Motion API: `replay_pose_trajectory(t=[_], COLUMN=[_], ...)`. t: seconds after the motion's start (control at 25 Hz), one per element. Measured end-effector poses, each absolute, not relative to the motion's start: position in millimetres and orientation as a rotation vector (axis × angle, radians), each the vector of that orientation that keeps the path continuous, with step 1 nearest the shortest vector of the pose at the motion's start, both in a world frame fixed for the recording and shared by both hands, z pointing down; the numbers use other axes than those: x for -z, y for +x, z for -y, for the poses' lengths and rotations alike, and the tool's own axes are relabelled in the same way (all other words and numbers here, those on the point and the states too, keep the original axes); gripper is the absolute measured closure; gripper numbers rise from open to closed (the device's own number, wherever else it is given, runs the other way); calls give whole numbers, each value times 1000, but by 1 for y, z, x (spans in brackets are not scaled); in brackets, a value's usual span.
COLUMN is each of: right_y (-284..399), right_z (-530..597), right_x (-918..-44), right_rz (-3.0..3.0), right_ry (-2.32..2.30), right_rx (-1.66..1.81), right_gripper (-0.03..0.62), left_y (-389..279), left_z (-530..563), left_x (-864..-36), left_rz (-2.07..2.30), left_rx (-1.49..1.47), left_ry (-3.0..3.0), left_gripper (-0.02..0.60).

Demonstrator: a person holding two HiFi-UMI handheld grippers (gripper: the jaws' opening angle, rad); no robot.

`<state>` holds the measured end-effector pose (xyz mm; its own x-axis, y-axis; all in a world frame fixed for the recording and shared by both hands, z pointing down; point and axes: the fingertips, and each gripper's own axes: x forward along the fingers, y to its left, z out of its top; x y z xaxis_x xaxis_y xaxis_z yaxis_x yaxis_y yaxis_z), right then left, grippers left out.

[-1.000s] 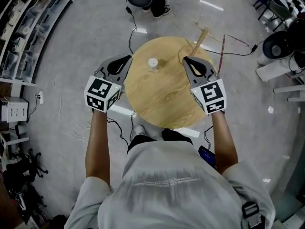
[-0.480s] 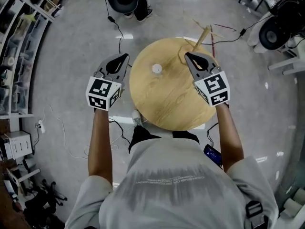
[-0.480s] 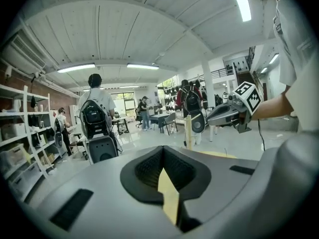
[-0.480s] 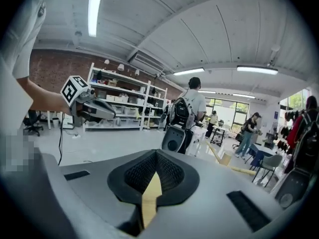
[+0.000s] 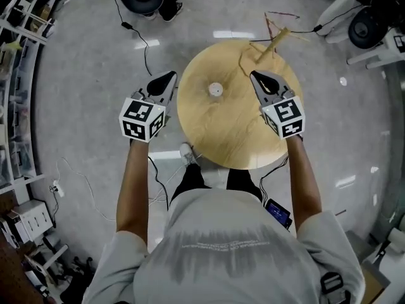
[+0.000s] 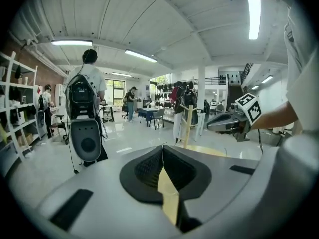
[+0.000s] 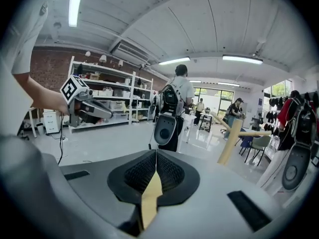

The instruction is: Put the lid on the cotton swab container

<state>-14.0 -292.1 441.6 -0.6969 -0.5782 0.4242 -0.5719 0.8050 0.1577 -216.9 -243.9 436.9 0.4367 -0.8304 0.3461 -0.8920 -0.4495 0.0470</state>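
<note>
While the left gripper (image 5: pixel 171 76) and right gripper (image 5: pixel 254 75) are hovering closed, empty, the cotton swab container (image 5: pixel 216 89) is seeming light, tippy — grip its sides.

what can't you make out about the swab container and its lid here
- Head view: the small white object on the round table is too small to tell container from lid, or whether a lid is on.
- Left gripper view and right gripper view: both look out across the room; the white object is outside them.
- Head view: no separate lid can be made out.
</note>
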Motion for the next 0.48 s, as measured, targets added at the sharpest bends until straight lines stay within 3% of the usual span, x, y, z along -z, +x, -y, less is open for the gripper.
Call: replay_pose_trajectory(t=[0.2,0.32,0.48], right_y=[-22,-33,-47], right_z=[289,280,276], right_x=[-495,-523,-560], right_rz=[2528,2520,2518], right_ry=[762,661,504], right_rx=[-84,-129,-177], right_gripper=[506,456,376], left_y=[-216,-211,-205], left_z=[261,261,274], left_x=[-481,-507,-528], left_rz=[1495,1439,1388], left_rx=[-376,-363,-208], left_ry=[2360,2313,2242], left_gripper=[558,477,465])
